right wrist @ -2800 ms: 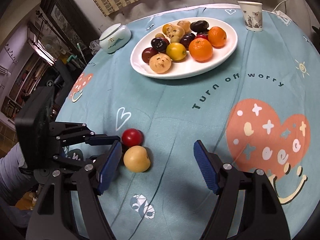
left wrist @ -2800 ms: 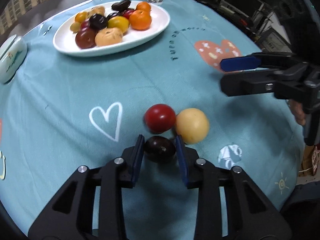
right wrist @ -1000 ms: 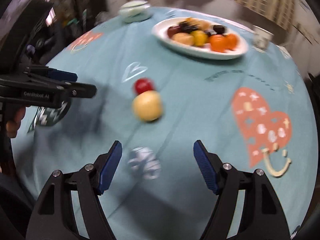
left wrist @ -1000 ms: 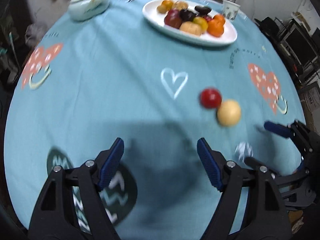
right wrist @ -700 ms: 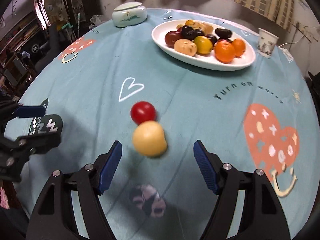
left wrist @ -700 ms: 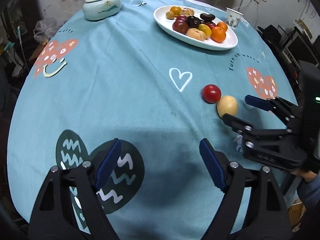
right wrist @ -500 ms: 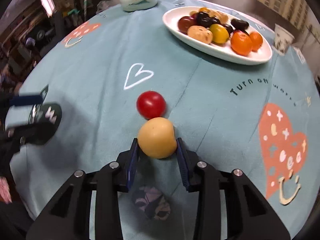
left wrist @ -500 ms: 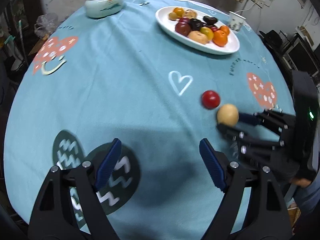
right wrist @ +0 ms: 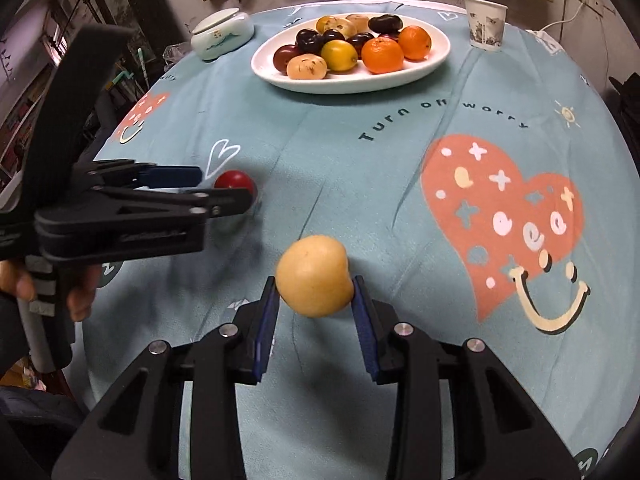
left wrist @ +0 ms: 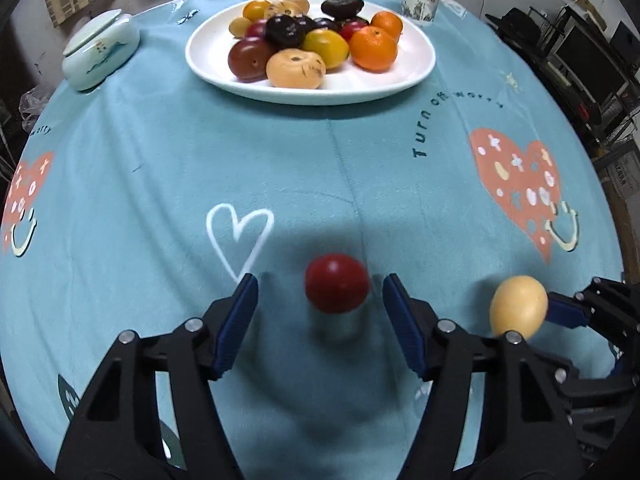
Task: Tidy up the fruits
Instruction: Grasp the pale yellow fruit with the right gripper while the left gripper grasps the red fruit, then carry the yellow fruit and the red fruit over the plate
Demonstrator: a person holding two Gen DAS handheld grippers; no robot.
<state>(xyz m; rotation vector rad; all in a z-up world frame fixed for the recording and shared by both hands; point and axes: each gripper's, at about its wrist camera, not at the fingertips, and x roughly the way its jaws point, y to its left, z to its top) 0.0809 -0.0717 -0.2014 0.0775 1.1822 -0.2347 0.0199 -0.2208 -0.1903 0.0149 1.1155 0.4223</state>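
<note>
The left hand-held gripper (left wrist: 316, 312) is closing, pads astride the untouched red fruit (left wrist: 337, 288); the right hand-held gripper (right wrist: 314, 308) is clamping the yellow fruit (right wrist: 314, 276).

The blue tablecloth (right wrist: 328, 168) carries a curved line of dark printed letters, "Turn off worry" (right wrist: 440, 114), which runs between the white plate and the big orange heart. In the left wrist view the same words (left wrist: 452, 116) are partly blurred. Near the left edge of the cloth a small word "worry" (left wrist: 41, 131) can be read. The paper cup (right wrist: 485, 30) has a print that is not readable.
</note>
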